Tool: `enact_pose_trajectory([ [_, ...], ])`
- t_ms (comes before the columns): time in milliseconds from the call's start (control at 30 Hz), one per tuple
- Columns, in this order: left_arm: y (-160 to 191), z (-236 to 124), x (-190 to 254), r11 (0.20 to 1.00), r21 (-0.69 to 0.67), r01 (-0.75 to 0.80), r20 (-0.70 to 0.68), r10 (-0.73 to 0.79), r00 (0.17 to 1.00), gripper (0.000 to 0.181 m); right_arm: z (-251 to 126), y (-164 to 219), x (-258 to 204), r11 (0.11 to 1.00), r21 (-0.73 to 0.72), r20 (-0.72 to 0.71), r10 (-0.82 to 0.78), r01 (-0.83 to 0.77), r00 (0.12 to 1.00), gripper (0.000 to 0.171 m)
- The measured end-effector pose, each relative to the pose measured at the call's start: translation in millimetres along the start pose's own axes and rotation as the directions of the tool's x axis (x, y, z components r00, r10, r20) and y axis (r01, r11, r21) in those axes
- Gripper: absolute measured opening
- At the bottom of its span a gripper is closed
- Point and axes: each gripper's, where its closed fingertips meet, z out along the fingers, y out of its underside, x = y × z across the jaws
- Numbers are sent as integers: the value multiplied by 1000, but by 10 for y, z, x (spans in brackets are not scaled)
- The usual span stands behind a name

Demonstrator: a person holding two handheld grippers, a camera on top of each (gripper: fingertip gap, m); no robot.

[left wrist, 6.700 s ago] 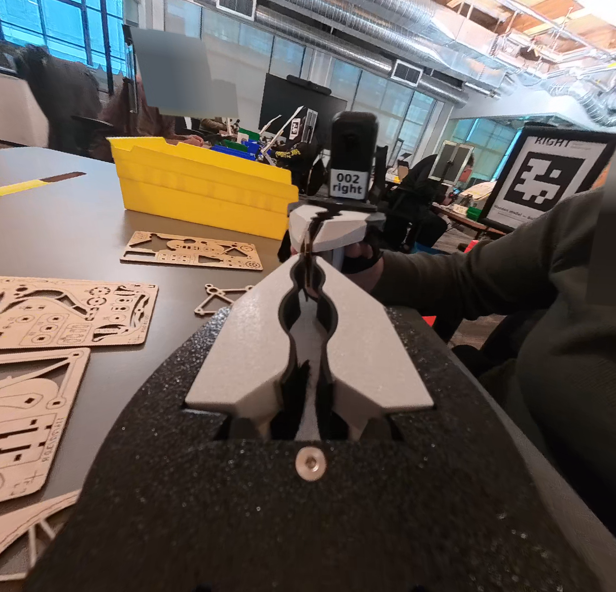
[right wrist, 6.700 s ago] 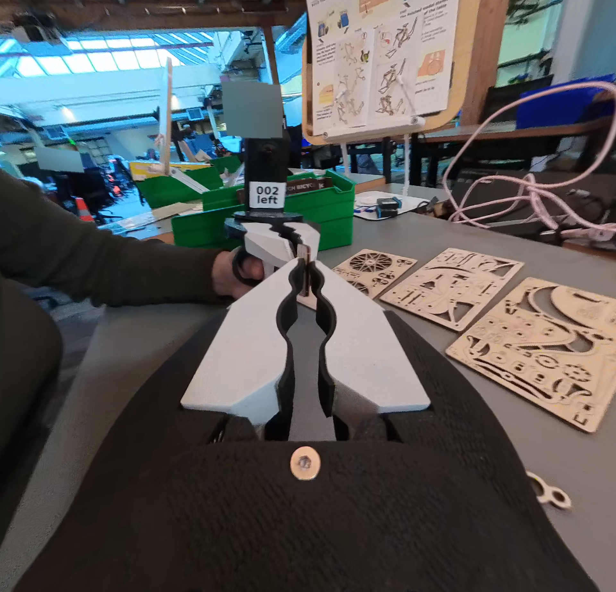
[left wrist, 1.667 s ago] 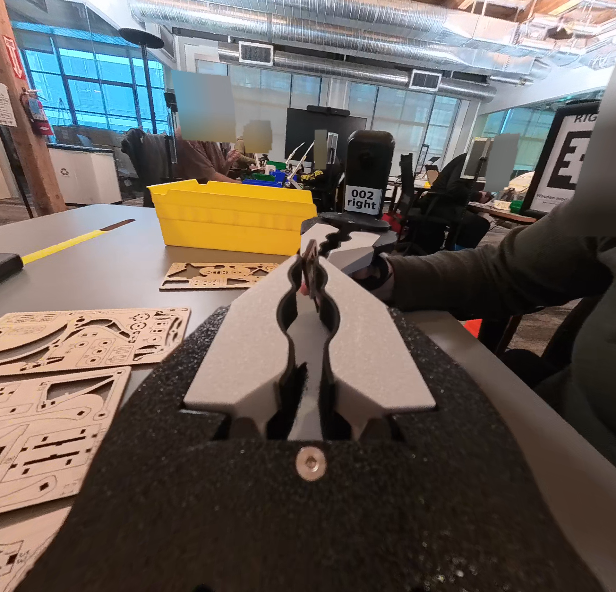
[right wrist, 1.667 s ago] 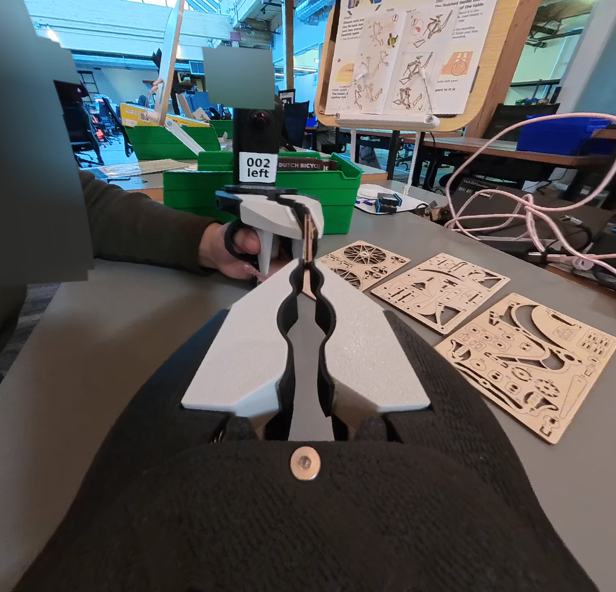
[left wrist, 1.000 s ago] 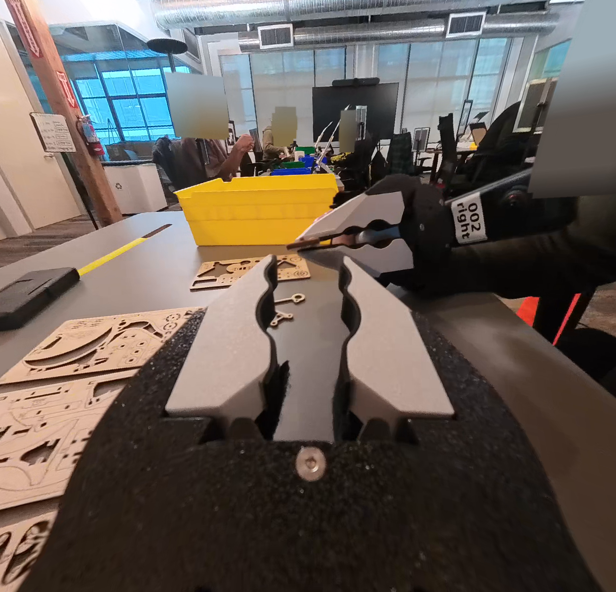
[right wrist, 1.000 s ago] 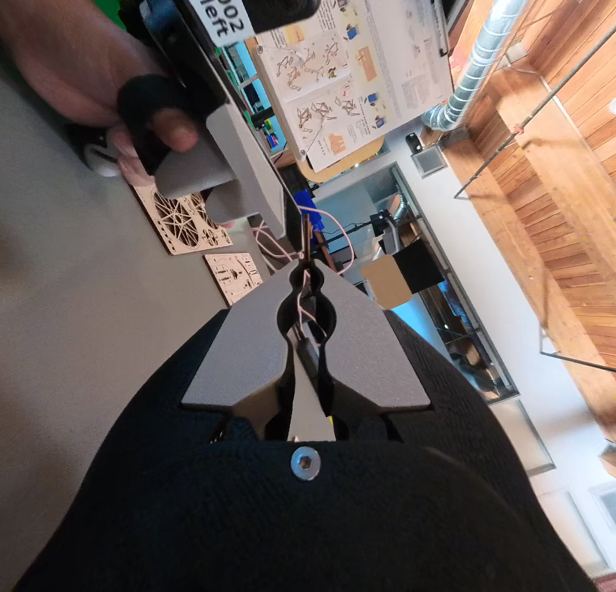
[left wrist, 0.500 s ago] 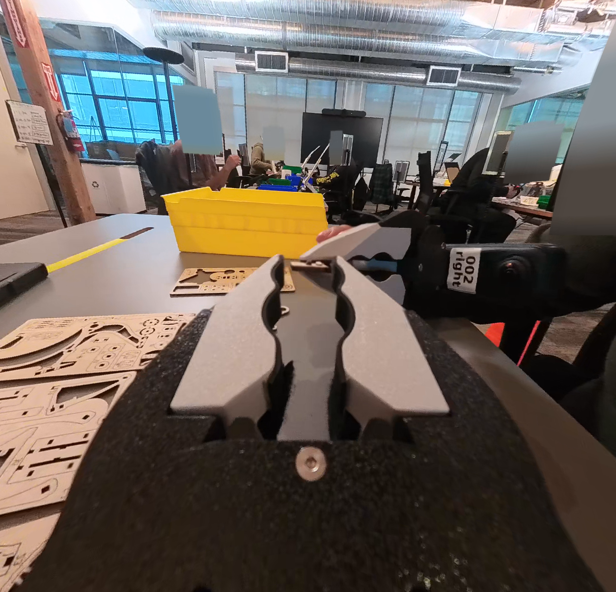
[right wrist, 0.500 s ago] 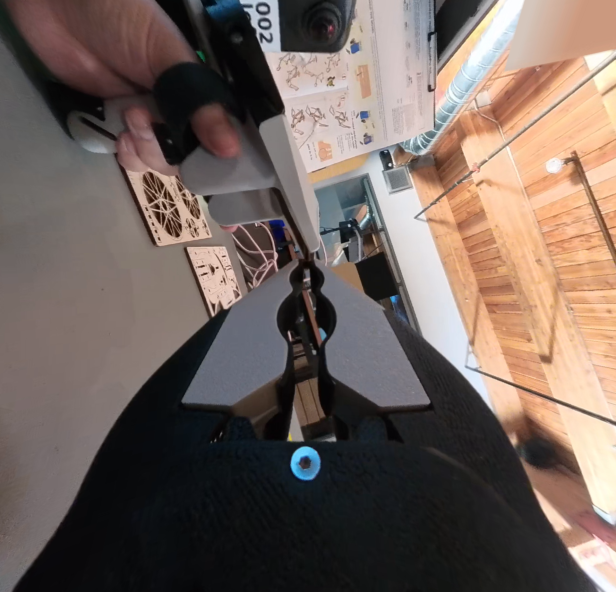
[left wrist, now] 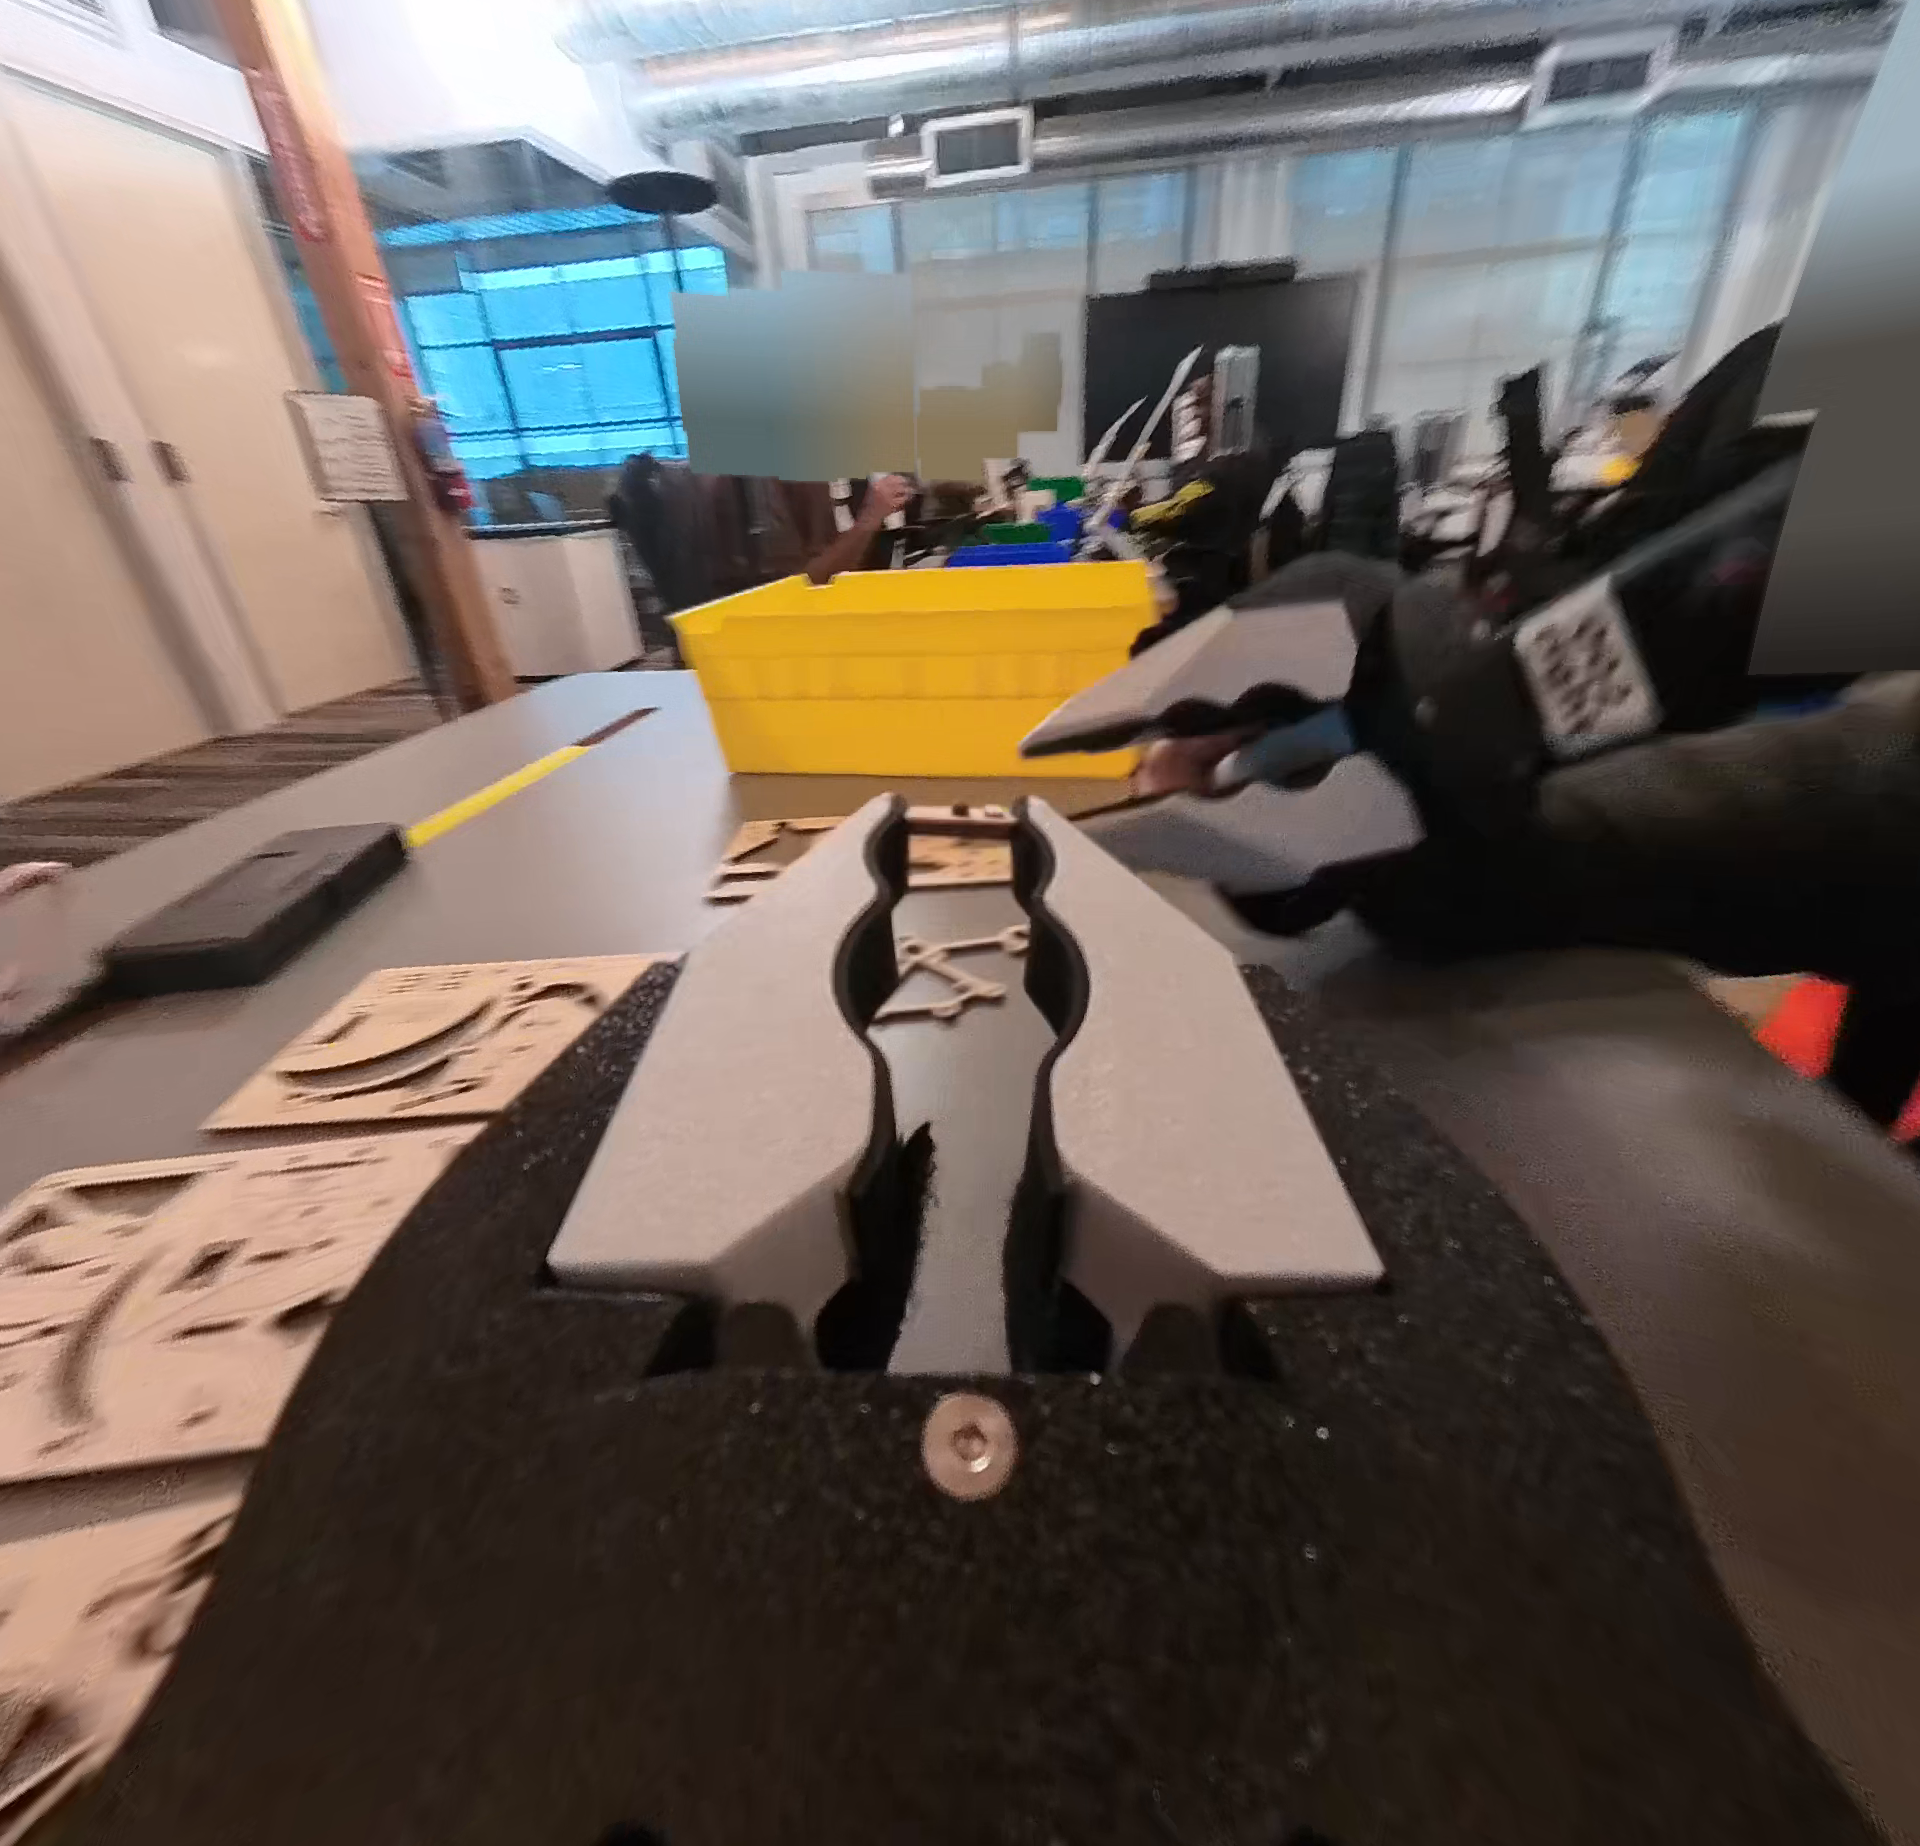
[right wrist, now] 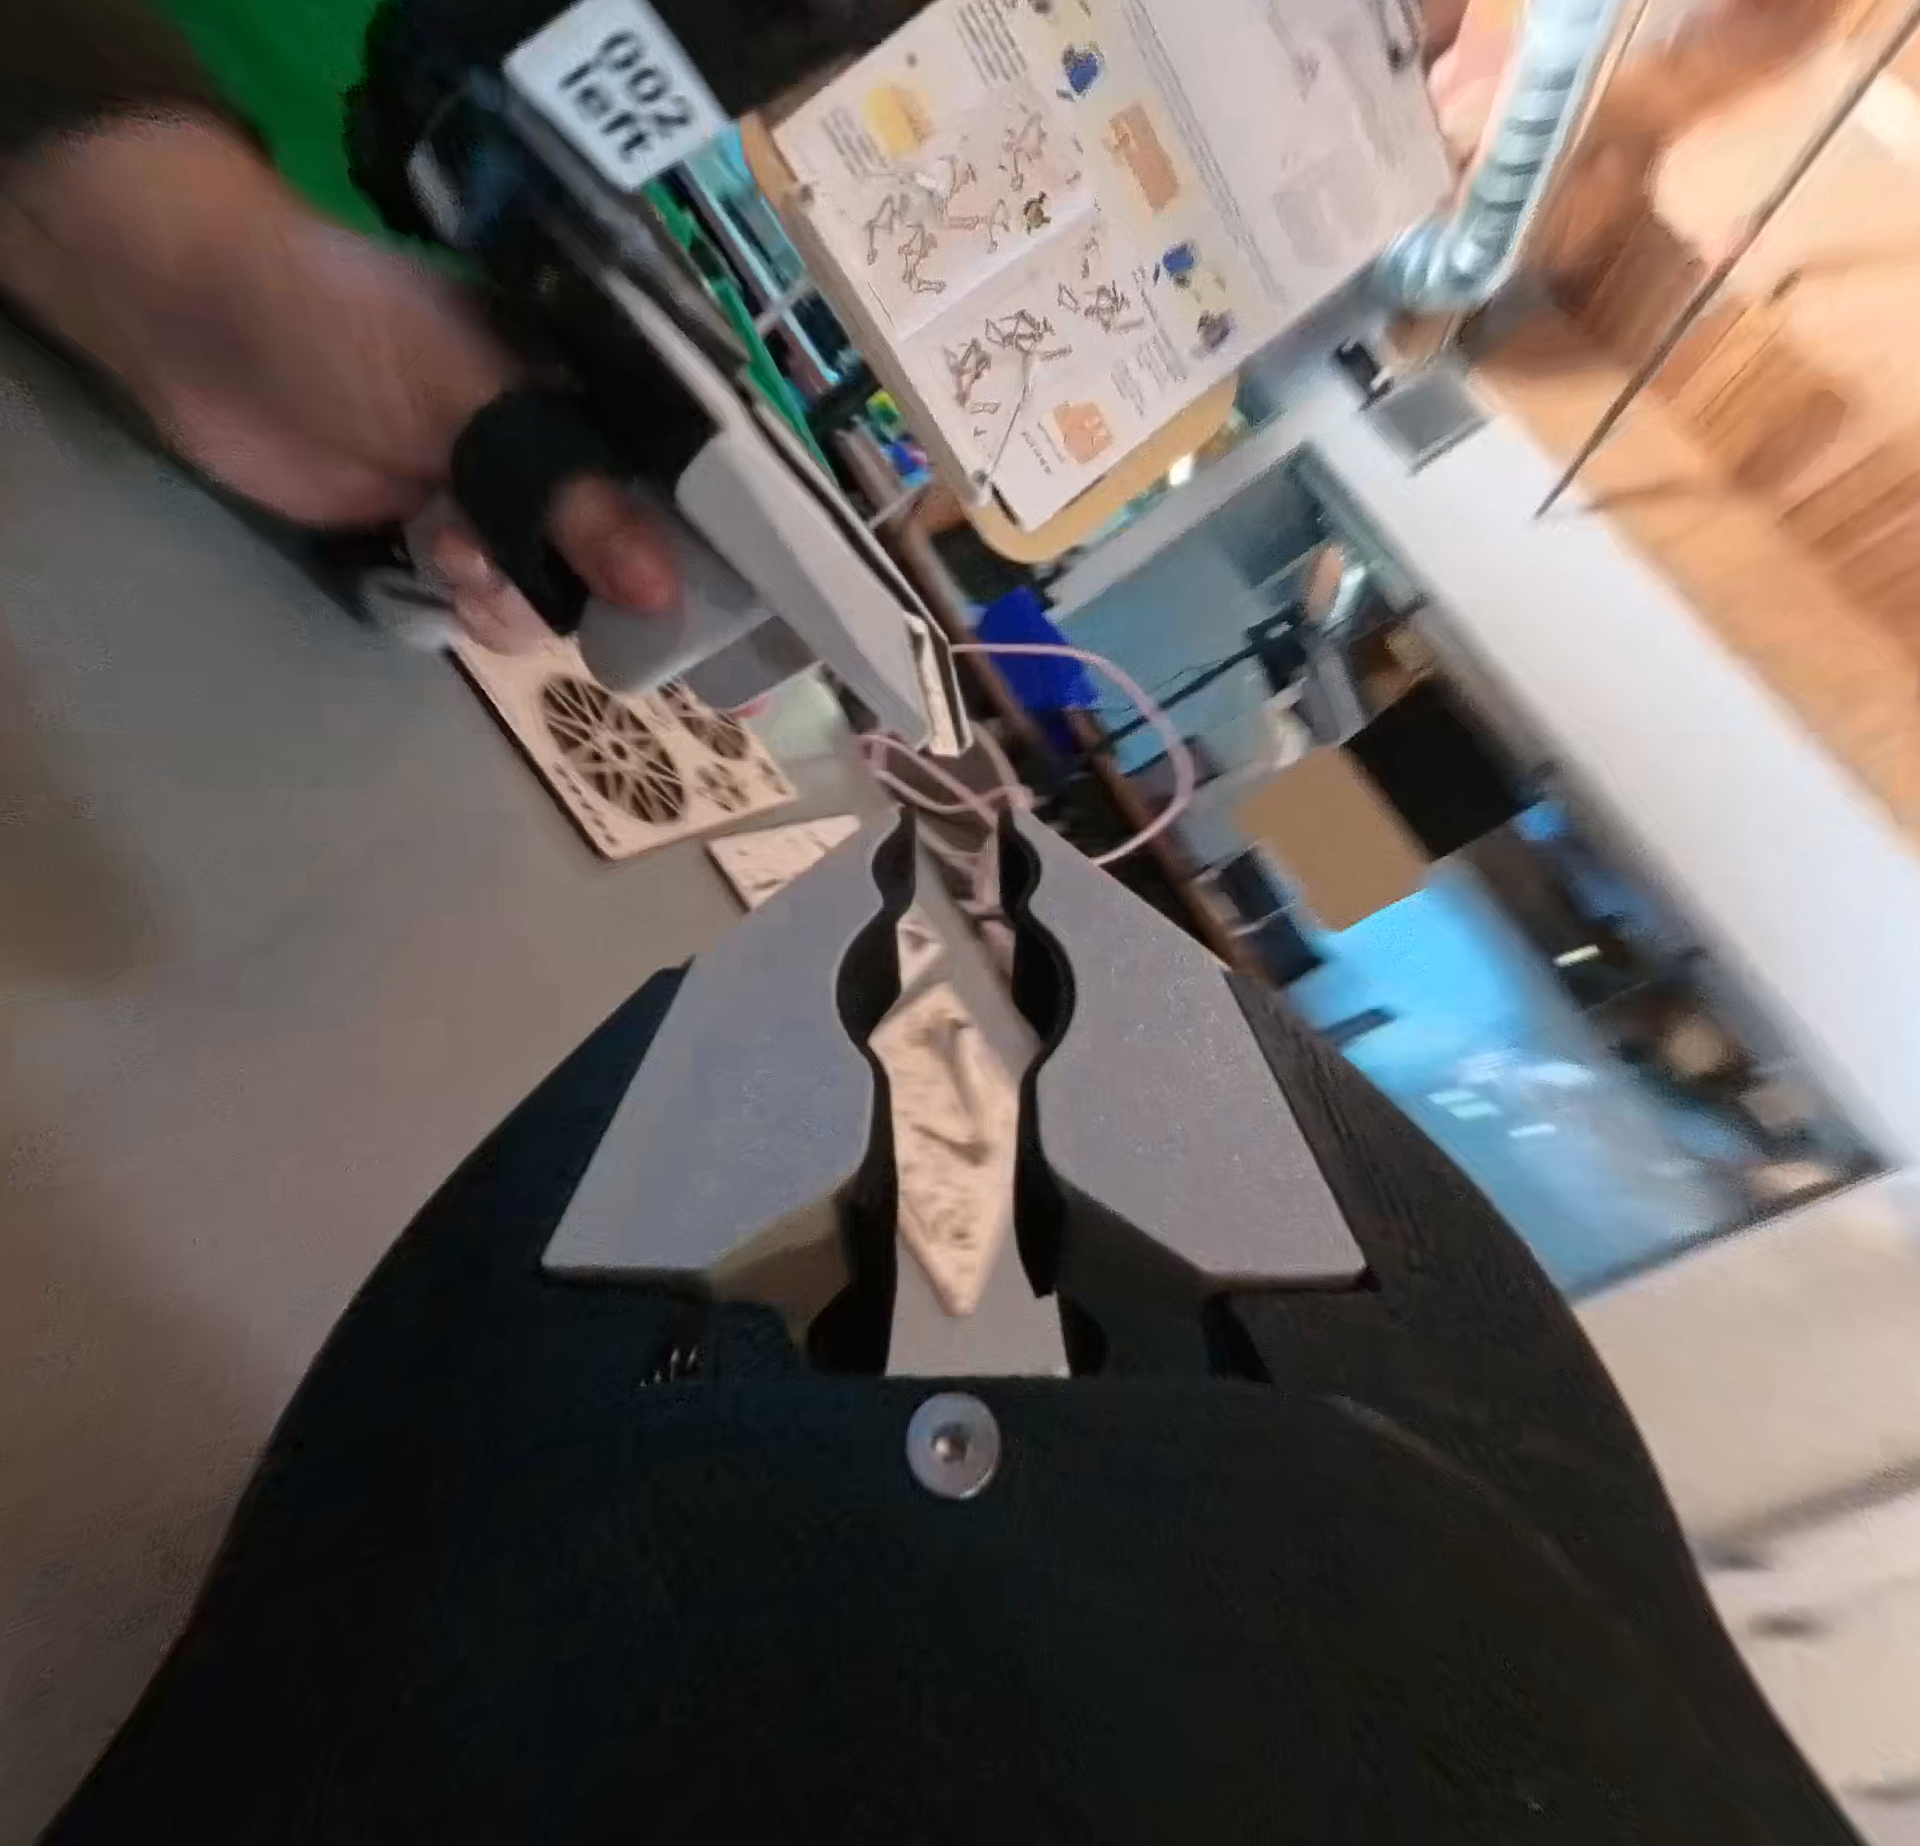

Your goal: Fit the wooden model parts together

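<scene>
Left gripper point(left wrist: 961, 817) pinches a small wooden part point(left wrist: 958, 814) at its fingertips. Right gripper point(right wrist: 951, 828) fingers stand narrowly apart, holding nothing, above bare table point(left wrist: 1558, 1173).

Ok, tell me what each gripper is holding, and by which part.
Left gripper pinches a small wooden part by its two ends, right at its tips. Right gripper, jaws apart, shows nothing held.

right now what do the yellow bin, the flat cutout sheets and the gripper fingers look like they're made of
Yellow bin: likely moulded plastic, with a smooth, even colour and ribbed walls.
Cutout sheets: thin pale plywood, apparently laser-cut, with dark edges around the shapes; blur hides any grain.
Left gripper fingers: matte grey with a fine grainy surface, possibly printed plastic, though coated metal cannot be ruled out.
</scene>
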Motion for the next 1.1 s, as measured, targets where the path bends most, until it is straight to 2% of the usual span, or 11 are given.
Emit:
enact_pose_trajectory([
  [67, 77, -15, -108, 991, -71, -118, 75, 123, 990, 17, 10, 27, -24, 954, -1, 116, 297, -299, 948, 18],
  [133, 209, 6, -128, 948, -176, -264, 90, 282, 955, 18, 28, 10, -80, 843, -30, 232, 528, -537, 817, 20],
  [267, 410, 62, -79, 778, -331, -534, 46, 579, 814, 18, 67, 12, -202, 684, -117, 327, 711, -720, 622, 20],
  [300, 438, 74, -43, 738, -342, -582, 23, 626, 780, 18, 70, 15, -228, 691, -124, 335, 705, -712, 625, 18],
  [367, 488, 92, 18, 681, -357, -640, -18, 680, 733, 18, 59, 33, -282, 773, -120, 337, 622, -623, 707, 12],
  [467, 532, 98, 65, 635, -365, -681, -55, 715, 697, 19, 4, 62, -400, 921, -98, 359, 385, -376, 850, 7],
  [533, 553, 95, 88, 618, -365, -697, -77, 726, 684, 21, -34, 93, -434, 975, -78, 353, 221, -206, 909, 5],
  [633, 607, 95, 133, 584, -365, -724, -122, 742, 660, 18, -63, 137, -491, 996, -75, 359, 69, -45, 931, 4],
  [733, 664, 101, 181, 546, -368, -753, -162, 759, 630, 18, -65, 162, -515, 997, -72, 355, -6, 33, 935, 3],
  [900, 679, 98, 196, 560, -366, -743, -175, 743, 646, 18, -79, 162, -542, 995, -56, 362, -57, 82, 931, 0],
  [1100, 728, 96, 239, 534, -363, -763, -213, 750, 626, 18, -117, 170, -590, 991, -46, 393, -95, 122, 914, 0],
])
